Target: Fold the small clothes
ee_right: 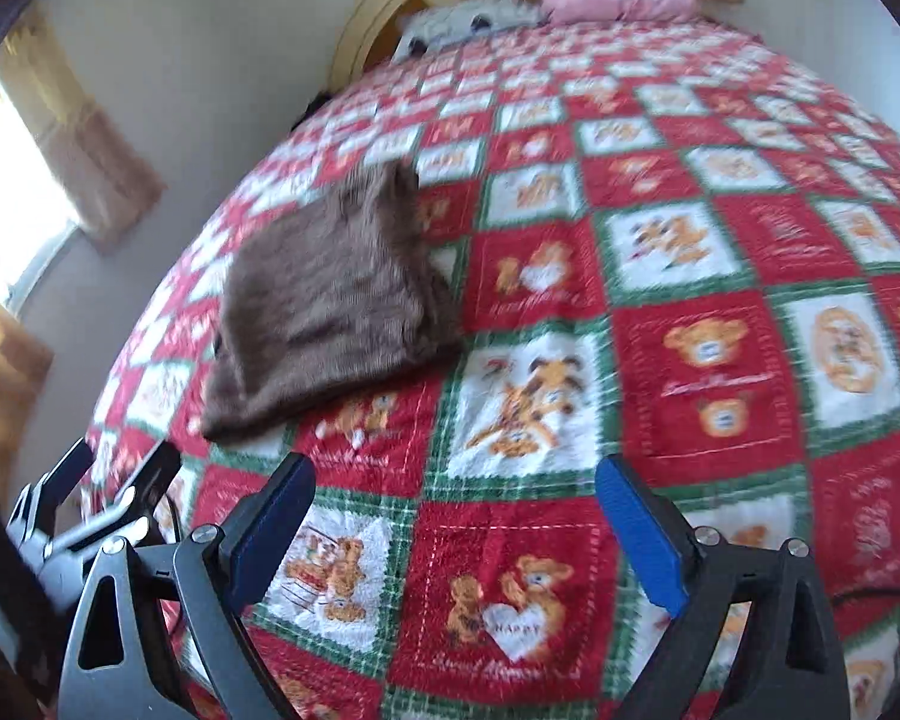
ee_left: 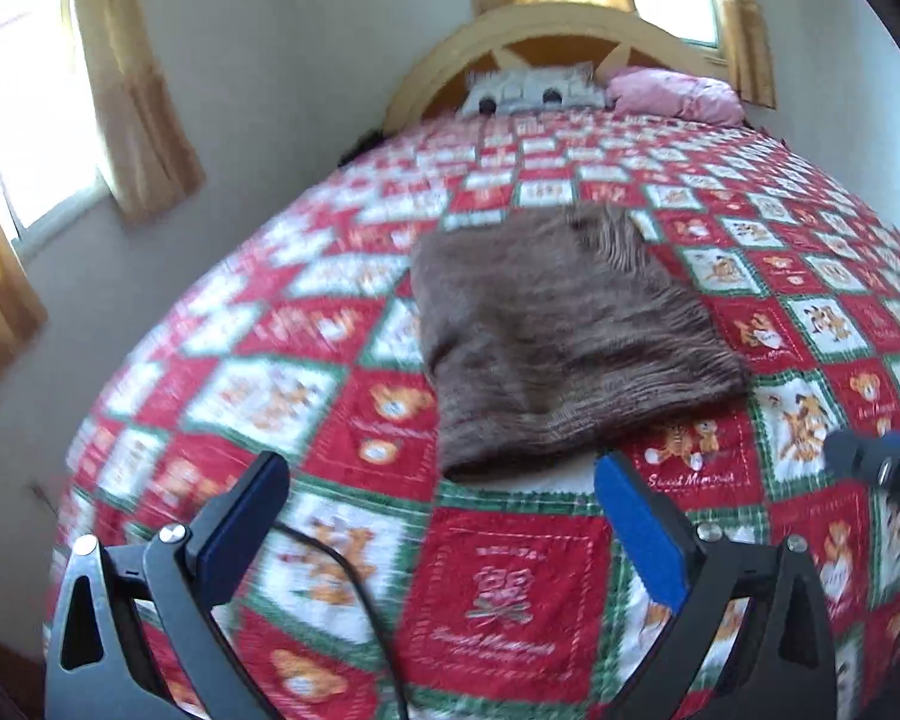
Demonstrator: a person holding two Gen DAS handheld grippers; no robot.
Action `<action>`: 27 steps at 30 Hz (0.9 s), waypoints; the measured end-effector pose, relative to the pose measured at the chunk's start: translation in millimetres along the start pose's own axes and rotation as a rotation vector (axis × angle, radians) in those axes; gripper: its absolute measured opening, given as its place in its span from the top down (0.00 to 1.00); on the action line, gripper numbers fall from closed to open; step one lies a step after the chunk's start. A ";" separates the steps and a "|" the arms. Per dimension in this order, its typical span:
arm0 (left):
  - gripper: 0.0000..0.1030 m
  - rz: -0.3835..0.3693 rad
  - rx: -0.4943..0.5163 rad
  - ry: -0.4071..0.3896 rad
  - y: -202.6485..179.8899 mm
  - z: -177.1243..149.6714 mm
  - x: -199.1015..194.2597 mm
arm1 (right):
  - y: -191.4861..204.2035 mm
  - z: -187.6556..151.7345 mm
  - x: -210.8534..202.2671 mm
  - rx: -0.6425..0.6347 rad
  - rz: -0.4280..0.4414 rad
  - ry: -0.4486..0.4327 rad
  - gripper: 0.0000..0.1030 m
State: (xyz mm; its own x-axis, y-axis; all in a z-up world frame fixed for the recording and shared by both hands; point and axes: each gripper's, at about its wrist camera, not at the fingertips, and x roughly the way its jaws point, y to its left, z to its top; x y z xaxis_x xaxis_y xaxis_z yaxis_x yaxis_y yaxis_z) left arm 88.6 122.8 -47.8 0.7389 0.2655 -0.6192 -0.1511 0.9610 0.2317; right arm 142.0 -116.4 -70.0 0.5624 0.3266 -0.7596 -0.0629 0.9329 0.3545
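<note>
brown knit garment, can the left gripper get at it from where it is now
Probably yes. The left gripper has its jaws open and empty, and only bare quilt lies between them and the near edge of the brown knit garment.

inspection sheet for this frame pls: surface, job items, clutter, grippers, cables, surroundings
Surface: bed with red, white and green patchwork quilt, lying flat.
Job's things: one brown knitted garment, folded, resting on the quilt, touched by neither gripper.
Clutter: grey pillow and pink pillow at the headboard.
Grippers: left gripper open, empty; right gripper open, empty; both short of the garment.
Cables: black cable runs over the quilt beside the left gripper.
Surroundings: wooden headboard, yellow curtains, bright windows, pale walls.
</note>
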 end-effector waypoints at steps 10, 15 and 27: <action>0.00 -0.040 -0.123 -0.152 26.5 11.4 -71.2 | 42.2 -11.9 -115.6 -0.083 -0.012 -0.295 0.08; 0.00 -0.015 -0.137 -0.208 28.7 12.0 -99.9 | 49.3 -19.7 -168.9 -0.098 -0.060 -0.476 0.08; 0.00 0.006 -0.242 -0.244 50.0 16.6 -125.8 | 80.0 -38.9 -197.3 -0.202 -0.045 -0.628 0.08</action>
State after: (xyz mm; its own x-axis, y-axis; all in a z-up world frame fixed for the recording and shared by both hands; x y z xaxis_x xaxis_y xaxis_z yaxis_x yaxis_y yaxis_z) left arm -1.0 136.2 54.1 0.8685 0.2724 -0.4142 -0.2853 0.9579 0.0320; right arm -6.1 -100.3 87.0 0.9382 0.1935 -0.2870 -0.1476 0.9736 0.1740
